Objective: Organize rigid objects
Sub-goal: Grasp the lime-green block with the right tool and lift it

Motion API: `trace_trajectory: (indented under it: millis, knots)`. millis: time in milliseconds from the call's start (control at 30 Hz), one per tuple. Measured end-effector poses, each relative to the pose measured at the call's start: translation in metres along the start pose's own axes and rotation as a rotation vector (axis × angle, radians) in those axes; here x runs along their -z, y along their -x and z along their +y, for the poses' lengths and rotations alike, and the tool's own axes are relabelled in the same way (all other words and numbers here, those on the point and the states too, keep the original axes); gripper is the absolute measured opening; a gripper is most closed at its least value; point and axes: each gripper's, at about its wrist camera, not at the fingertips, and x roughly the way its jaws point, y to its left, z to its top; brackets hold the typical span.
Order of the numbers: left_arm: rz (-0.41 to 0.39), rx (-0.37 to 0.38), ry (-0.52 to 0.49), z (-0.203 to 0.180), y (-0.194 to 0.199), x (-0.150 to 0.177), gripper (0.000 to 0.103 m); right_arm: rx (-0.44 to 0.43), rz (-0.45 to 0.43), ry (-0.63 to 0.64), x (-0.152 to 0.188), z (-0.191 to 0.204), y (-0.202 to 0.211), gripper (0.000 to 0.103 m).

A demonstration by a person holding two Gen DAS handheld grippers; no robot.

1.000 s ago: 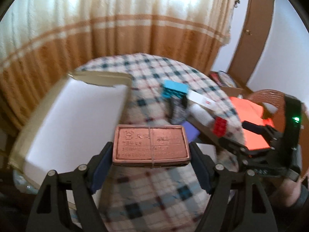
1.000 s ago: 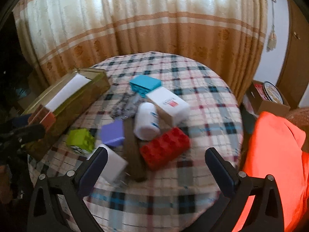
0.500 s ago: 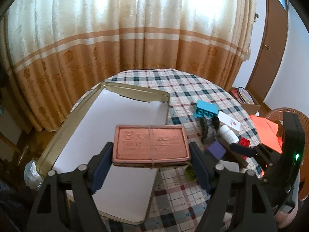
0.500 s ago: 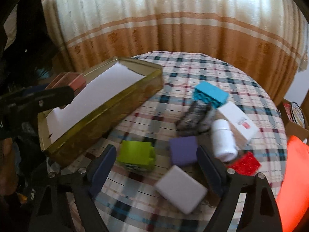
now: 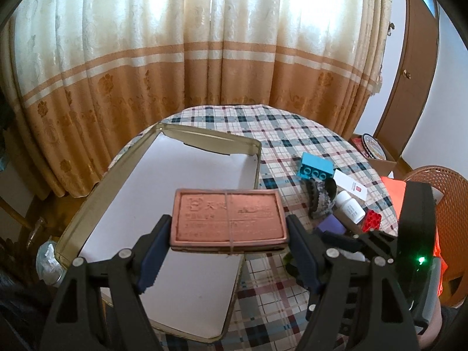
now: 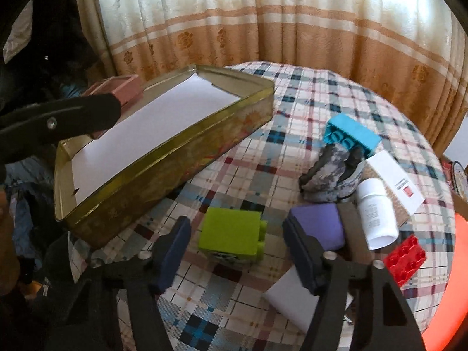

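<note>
My left gripper [image 5: 228, 238] is shut on a flat copper-coloured tin box [image 5: 228, 219], held level above the near part of the open gold tin tray [image 5: 254, 149], which is lined with white paper. In the right wrist view that tin box [image 6: 117, 89] shows at the tray's [image 6: 175, 163] left end. My right gripper [image 6: 235, 247] is closing around a lime green block [image 6: 231, 234] on the checked tablecloth; a gap still shows between the pads and the block.
Right of the tray lie a teal brick [image 6: 351, 134], a grey patterned pouch [image 6: 333, 172], a white bottle [image 6: 376, 213], a white carton [image 6: 395, 175], a purple block [image 6: 318, 225], a red brick [image 6: 405, 259] and a white block [image 6: 295, 298]. A wicker chair with orange cloth [image 5: 433, 196] stands at the right.
The right gripper swung left from the red brick to the green block and its jaws narrowed. The left view rose and steadied, showing the whole tray under the held tin box.
</note>
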Motion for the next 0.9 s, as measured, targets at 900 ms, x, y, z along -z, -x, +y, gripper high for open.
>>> trace_trajectory:
  millis: [900]
  knots:
    - [-0.016, -0.023, -0.001, 0.006, -0.001, 0.0, 0.077, -0.06, -0.106, -0.049, 0.002, -0.011, 0.019, 0.045]
